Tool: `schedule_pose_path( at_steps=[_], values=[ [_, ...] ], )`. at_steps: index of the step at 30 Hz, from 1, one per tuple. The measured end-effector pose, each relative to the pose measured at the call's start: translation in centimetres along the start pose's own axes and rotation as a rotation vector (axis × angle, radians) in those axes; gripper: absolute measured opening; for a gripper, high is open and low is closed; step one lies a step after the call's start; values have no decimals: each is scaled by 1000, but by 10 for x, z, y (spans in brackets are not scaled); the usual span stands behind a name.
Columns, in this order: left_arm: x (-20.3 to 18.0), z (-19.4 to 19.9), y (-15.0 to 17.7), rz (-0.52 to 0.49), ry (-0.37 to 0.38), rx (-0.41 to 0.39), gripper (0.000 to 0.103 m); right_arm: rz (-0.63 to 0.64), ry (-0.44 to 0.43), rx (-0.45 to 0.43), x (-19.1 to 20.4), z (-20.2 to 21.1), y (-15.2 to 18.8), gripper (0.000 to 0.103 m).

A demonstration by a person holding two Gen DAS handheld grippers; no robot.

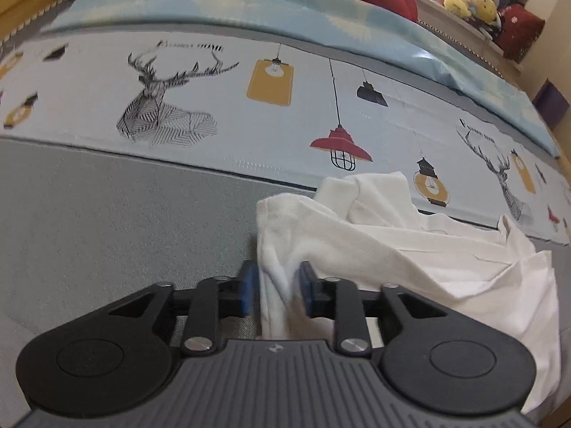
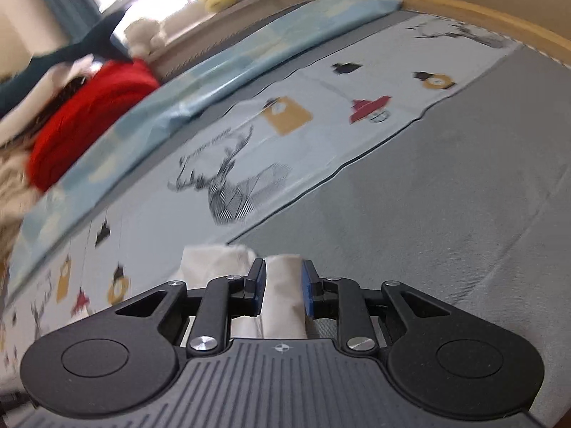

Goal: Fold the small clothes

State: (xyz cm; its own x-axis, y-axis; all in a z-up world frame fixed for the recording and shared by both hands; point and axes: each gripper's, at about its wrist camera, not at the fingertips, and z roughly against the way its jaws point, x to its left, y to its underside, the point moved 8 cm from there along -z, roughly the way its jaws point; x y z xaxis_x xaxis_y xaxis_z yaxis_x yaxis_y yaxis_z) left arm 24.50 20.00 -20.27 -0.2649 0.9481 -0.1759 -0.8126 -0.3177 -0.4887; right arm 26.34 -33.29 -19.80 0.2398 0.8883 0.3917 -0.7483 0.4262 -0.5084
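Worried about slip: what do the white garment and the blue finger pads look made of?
White garment: soft matte woven or knit fabric, likely cotton; it creases and bunches between both grippers' pads. Blue finger pads: matte, probably rubber or soft plastic, though the look leaves it open.

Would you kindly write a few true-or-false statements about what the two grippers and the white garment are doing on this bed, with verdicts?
1. The left gripper has a bunch of the white cotton garment between its blue pads. True.
2. The right gripper is empty. False: white cloth sits between its pads too.
3. The garment lies flat and neatly folded. False: in the left wrist view it is crumpled and bunched.
4. The bed cover, a pale printed sheet with deer and lamps, lies beyond the garment. True.
5. A red knitted bundle rests on the grey part of the mattress beside the right gripper. False: it lies far off, past the light blue folded sheet.
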Motion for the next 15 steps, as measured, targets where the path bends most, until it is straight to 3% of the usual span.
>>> schedule_pose_path(
  at_steps=[9, 15],
  values=[
    [11, -9, 2, 94, 13, 54, 35, 204, -30, 102, 40, -25, 20, 26],
    [11, -15, -2, 105, 19, 51, 35, 274, 23, 163, 49, -48, 32, 26]
  ],
)
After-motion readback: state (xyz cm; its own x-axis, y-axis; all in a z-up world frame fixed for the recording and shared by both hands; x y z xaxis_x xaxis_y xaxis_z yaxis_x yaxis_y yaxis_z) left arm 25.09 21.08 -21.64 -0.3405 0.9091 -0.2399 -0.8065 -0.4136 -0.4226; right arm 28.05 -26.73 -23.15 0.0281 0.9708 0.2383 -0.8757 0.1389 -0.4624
